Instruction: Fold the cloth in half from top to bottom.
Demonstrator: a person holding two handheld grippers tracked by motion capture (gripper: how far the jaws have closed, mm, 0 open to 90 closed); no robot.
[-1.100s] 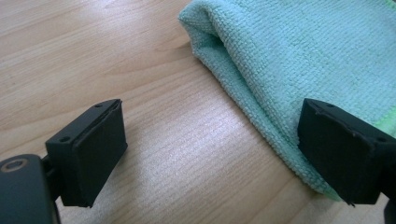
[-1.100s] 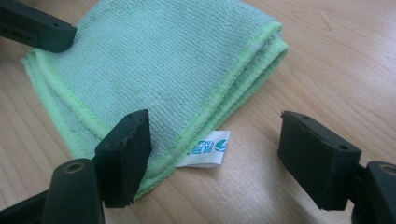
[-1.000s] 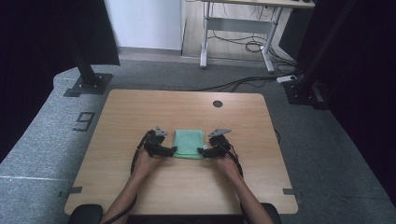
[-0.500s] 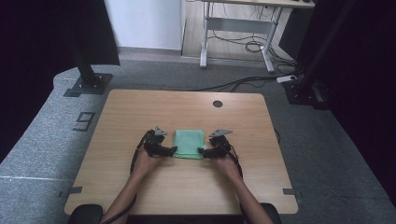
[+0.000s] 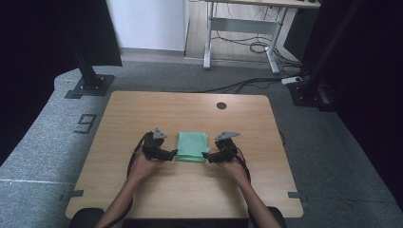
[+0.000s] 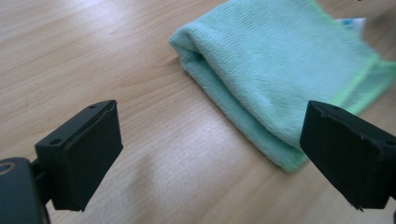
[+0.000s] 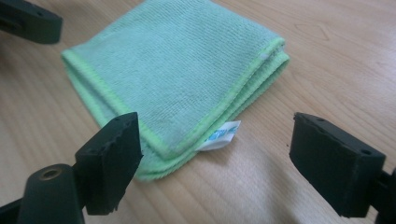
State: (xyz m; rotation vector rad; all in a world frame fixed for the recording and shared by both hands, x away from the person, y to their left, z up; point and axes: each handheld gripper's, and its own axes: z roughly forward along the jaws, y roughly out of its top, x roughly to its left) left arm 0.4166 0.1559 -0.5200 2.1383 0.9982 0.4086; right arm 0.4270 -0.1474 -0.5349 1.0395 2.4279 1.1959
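A folded green cloth (image 5: 192, 146) lies flat on the wooden table (image 5: 190, 109), between my two grippers. My left gripper (image 5: 173, 153) is at its left edge, open. In the left gripper view the wide-apart jaws hover above the table beside the cloth's folded edge (image 6: 280, 60), and the left gripper (image 6: 212, 140) holds nothing. My right gripper (image 5: 206, 155) is at the cloth's near right corner. Its jaws have just been opening. In the right gripper view that corner (image 7: 173, 65) and a white label (image 7: 222, 135) lie between the jaws of the right gripper (image 7: 219, 154), untouched by the pads.
A round cable hole (image 5: 221, 105) sits near the table's far edge. Grey carpet with a taped number (image 5: 85, 123) surrounds the table. Black stand bases (image 5: 90, 85) and a desk frame (image 5: 242, 33) stand beyond it.
The left hand has lifted a little. The cloth lies where it was and the right hand has stayed in place.
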